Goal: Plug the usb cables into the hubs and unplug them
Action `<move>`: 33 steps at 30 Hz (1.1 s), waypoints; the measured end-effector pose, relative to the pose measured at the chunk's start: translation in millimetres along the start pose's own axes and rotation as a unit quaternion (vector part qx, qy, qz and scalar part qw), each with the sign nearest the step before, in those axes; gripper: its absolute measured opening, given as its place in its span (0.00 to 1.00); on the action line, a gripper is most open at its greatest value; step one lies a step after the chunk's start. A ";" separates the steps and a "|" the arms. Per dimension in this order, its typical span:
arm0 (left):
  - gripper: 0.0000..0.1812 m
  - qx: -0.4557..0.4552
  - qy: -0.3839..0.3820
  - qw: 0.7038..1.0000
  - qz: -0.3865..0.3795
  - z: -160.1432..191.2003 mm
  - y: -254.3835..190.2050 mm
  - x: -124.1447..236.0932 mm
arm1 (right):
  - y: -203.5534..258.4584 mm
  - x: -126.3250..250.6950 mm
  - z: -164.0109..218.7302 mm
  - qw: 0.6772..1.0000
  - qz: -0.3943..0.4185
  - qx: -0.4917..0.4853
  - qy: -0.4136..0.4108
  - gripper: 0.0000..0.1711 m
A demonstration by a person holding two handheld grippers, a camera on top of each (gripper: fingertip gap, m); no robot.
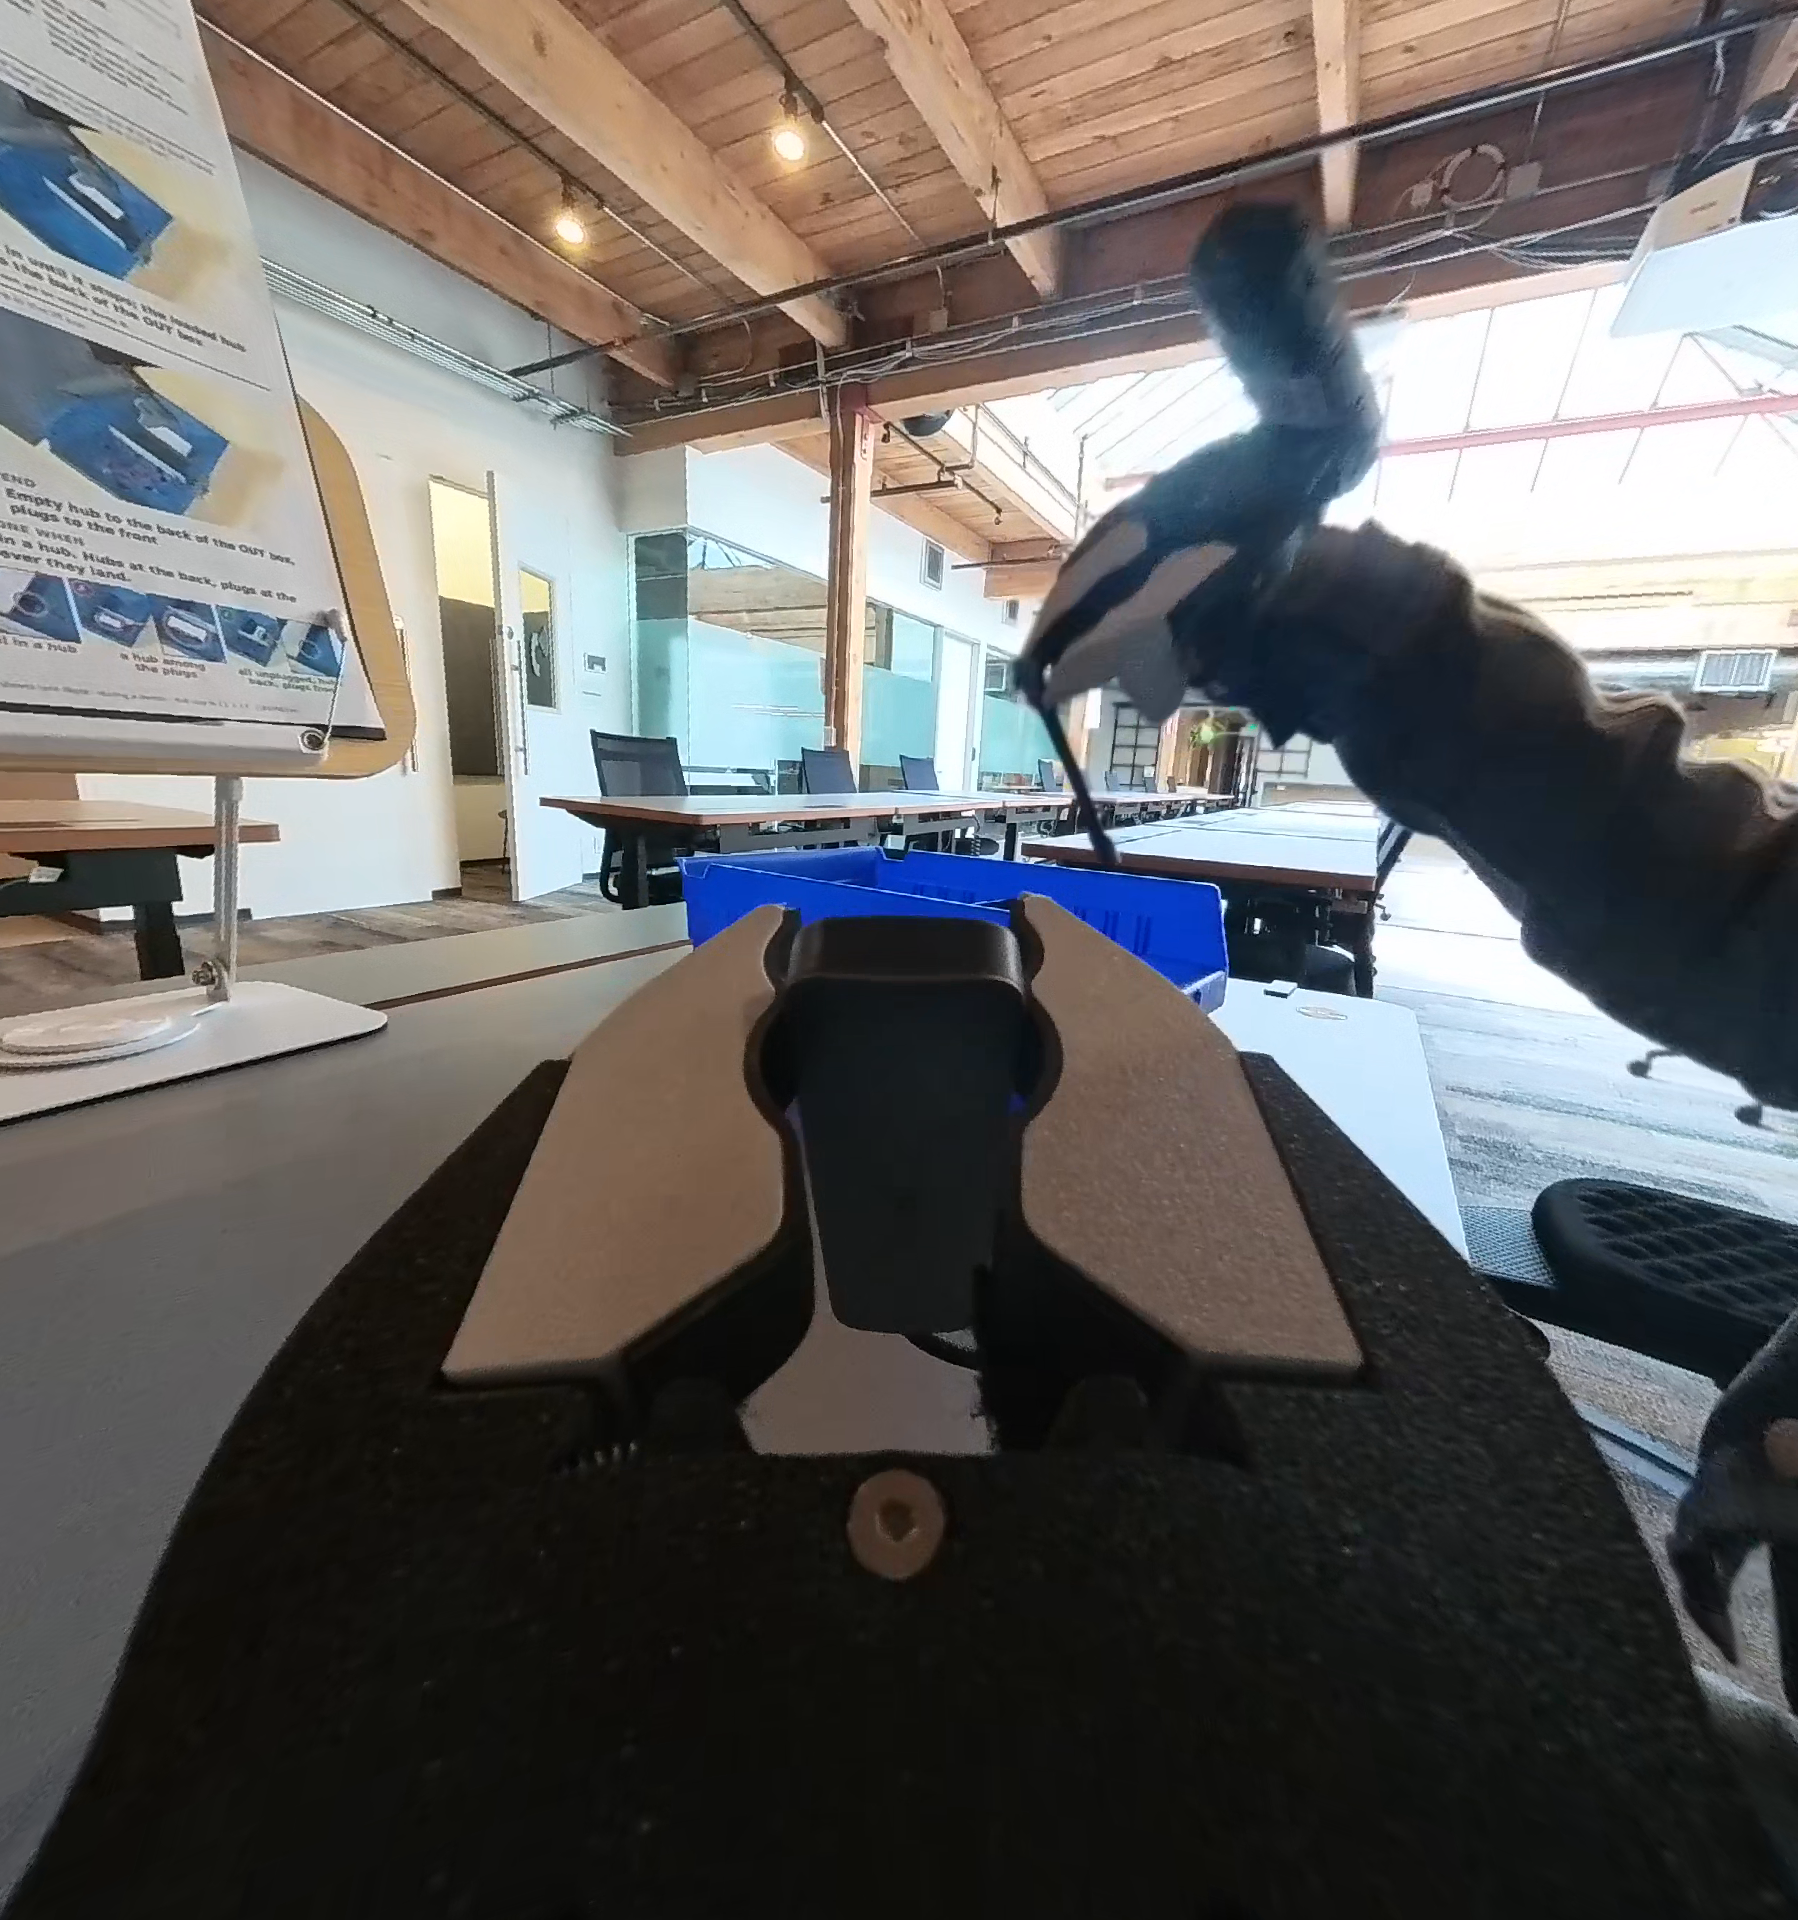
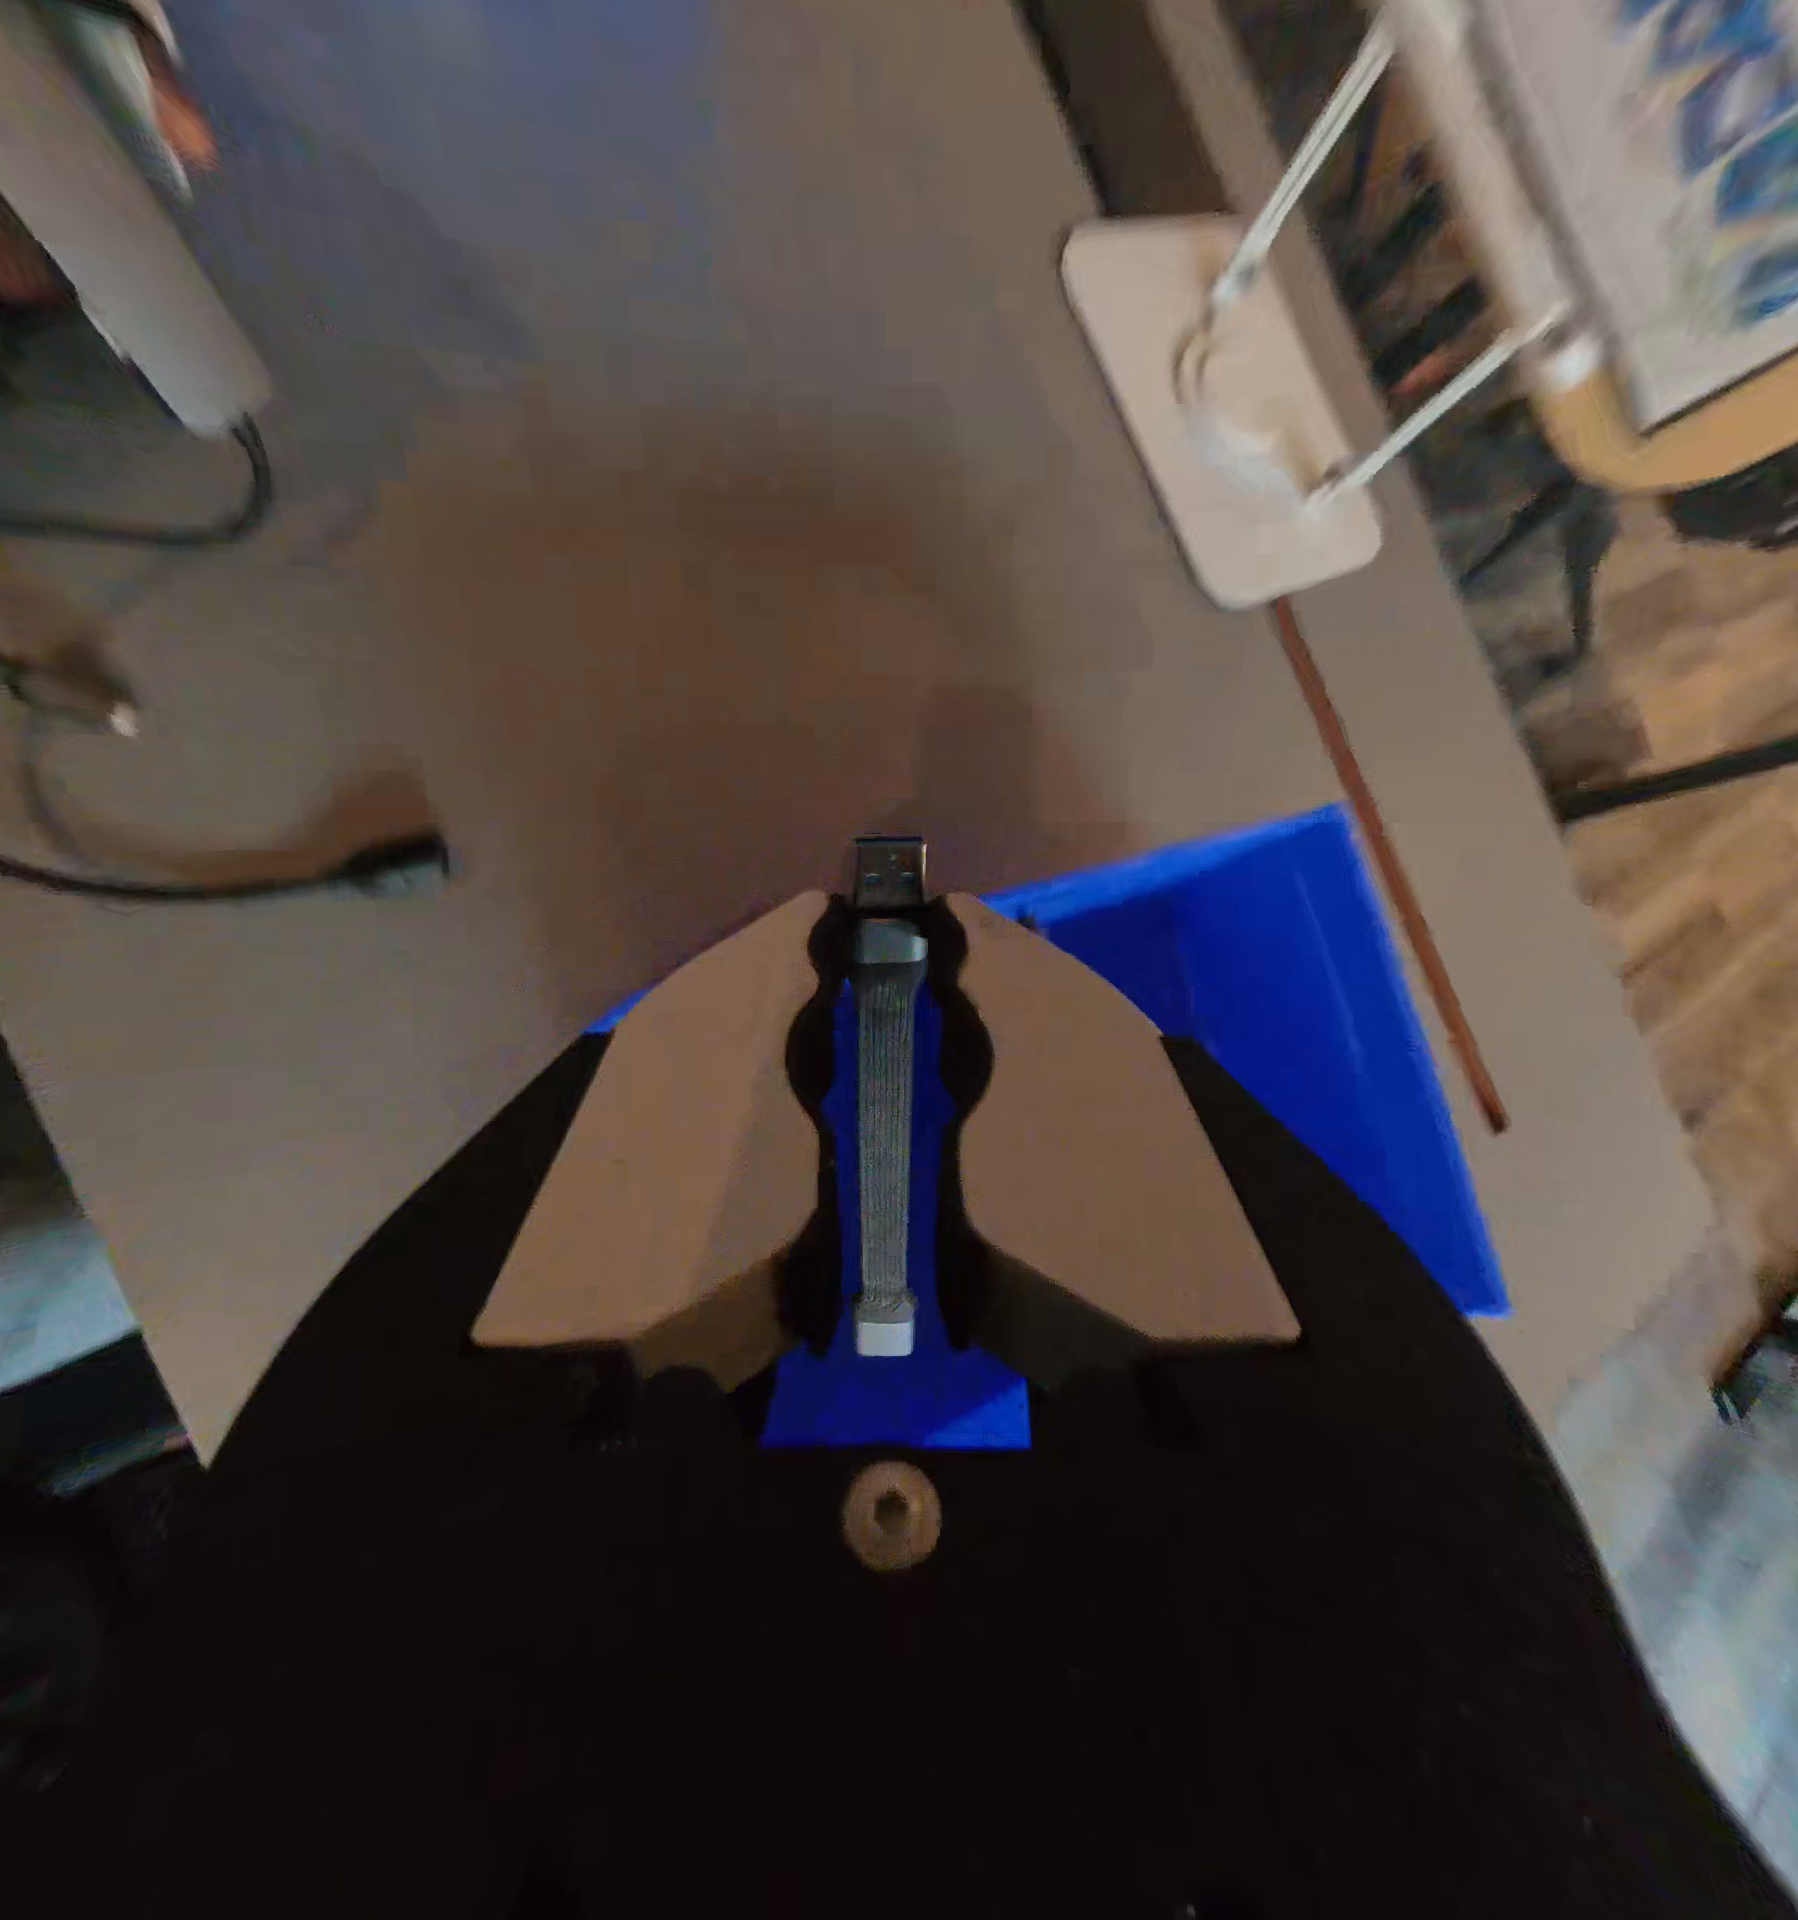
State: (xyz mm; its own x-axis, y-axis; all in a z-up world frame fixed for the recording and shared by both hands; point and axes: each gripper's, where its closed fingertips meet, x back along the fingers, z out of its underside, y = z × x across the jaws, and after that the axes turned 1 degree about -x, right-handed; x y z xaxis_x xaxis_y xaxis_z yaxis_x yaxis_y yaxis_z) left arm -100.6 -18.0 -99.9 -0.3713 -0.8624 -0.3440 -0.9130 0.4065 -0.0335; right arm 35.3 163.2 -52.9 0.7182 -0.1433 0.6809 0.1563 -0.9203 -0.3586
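An open office with timber ceiling beams, rows of desks and glass partitions fills the background of the left wrist view, and a grey tabletop [image 1: 199, 1195] runs across its lower left. At the centre of that frame the left gripper [image 1: 900, 920] has its two grey fingers closed against the sides of a black hub [image 1: 900, 1101], which stands lengthwise between them with its rounded end level with the fingertips. Just beyond the fingertips sits a blue bin [image 1: 1113, 914], with a divider wall visible inside it. To the upper right of the frame the right gripper [image 1: 1092, 644] hangs in the air, blurred, carried by a dark sleeve [image 1: 1601, 831] that reaches in from the right edge; a thin dark cable [image 1: 1082, 790] trails from it down toward the bin. At the upper left an instruction sheet [image 1: 116, 364] leans on a white stand [image 1: 147, 1029] resting on the tabletop. In the right wrist view, which is smeared by motion, the right gripper [image 2: 887, 909] is clamped on a usb cable [image 2: 887, 1122]: the grey braided cord lies between the fingers [image 2: 687, 1143] and its metal plug [image 2: 889, 875] pokes out past the tips. Under and to the right of the fingers shows the blue bin [image 2: 1269, 1039], on the brownish tabletop [image 2: 614, 623]. Loose dark cables [image 2: 251, 878] lie at the left of that frame, and the white stand [image 2: 1217, 416] appears at the upper right.
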 end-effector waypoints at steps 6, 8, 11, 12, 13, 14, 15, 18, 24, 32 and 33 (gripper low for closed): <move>0.21 -0.001 0.001 1.000 -0.002 0.3 0.4 0.4 | 16.0 -56.2 88.0 0.994 -0.041 -0.001 0.104 0.08; 0.21 -0.001 0.002 1.000 -0.003 0.5 0.4 0.0 | 23.8 -69.0 99.2 0.993 -0.060 -0.022 0.102 0.08; 0.21 0.001 -0.001 1.000 -0.003 -0.1 0.6 -0.1 | 17.7 -74.6 97.8 0.995 -0.032 -0.051 0.078 0.22; 0.21 0.003 -0.003 1.000 -0.003 -0.9 0.9 0.1 | 13.4 -70.8 89.3 0.996 -0.019 -0.065 0.054 0.27; 0.21 0.006 -0.005 1.000 -0.004 -1.7 1.4 0.4 | 8.2 -64.4 75.6 0.996 0.000 -0.083 0.019 0.30; 0.21 0.008 -0.008 1.000 -0.004 -2.7 1.9 0.6 | 5.5 -55.2 56.7 0.995 0.019 -0.097 -0.029 0.29; 0.21 0.009 -0.010 1.000 -0.004 -3.5 2.2 0.9 | 9.0 -44.4 32.7 0.991 0.027 -0.103 -0.086 0.29; 0.21 0.018 -0.017 1.000 0.003 -6.5 0.3 0.8 | 60.7 -18.9 -40.9 0.969 -0.019 -0.069 -0.238 0.27; 0.21 0.091 -0.073 0.991 0.068 -25.8 -20.3 3.2 | 189.8 -79.4 -74.6 0.952 -0.215 -0.016 -0.217 0.31; 0.21 0.143 -0.114 0.977 0.111 -40.5 -35.2 7.6 | 231.0 -110.5 -83.4 0.930 -0.286 0.029 -0.231 0.26; 0.21 0.147 -0.114 0.976 0.114 -39.5 -36.7 7.2 | 228.8 -113.3 -84.6 0.935 -0.263 0.045 -0.232 0.20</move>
State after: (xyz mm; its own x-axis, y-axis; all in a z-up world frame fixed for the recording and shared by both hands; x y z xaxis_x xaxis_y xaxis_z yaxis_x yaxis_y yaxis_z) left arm -76.5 -51.1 -64.1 -0.4823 -0.6635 -0.5720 -0.7109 0.6780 -0.1871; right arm -67.6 -61.9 -158.0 0.7393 0.5135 0.4357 0.6123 -0.7818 -0.1176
